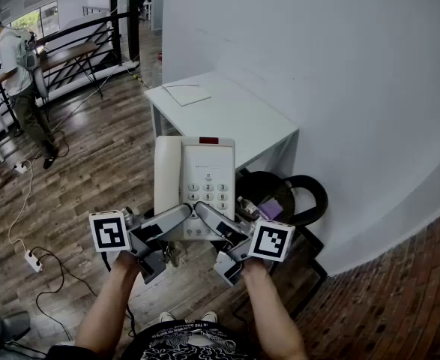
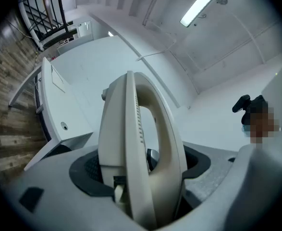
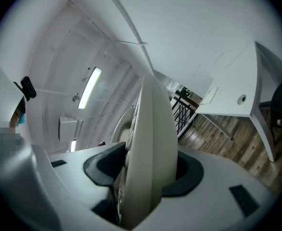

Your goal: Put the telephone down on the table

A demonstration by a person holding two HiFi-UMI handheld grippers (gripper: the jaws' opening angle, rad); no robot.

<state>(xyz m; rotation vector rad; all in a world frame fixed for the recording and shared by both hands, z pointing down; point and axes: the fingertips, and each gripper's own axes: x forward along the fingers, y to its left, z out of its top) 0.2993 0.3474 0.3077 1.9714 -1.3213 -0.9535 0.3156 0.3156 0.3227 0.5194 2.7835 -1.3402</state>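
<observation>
A cream desk telephone (image 1: 196, 180) with its handset on the cradle and a keypad hangs in the air, short of the white table (image 1: 227, 111). My left gripper (image 1: 176, 217) is shut on its near left corner, and my right gripper (image 1: 209, 217) is shut on its near right edge. In the left gripper view the telephone (image 2: 138, 153) stands edge-on between the dark pads (image 2: 85, 170), handset side showing. The right gripper view shows the telephone's (image 3: 148, 162) body pinched between the pads (image 3: 186, 177), with the table (image 3: 232, 97) beyond.
A sheet of paper (image 1: 186, 94) lies on the far left of the table. A black chair (image 1: 287, 197) with a purple item sits under the table's near end. A power strip and cables (image 1: 32, 259) lie on the wood floor; a person (image 1: 13, 73) stands far left by a railing.
</observation>
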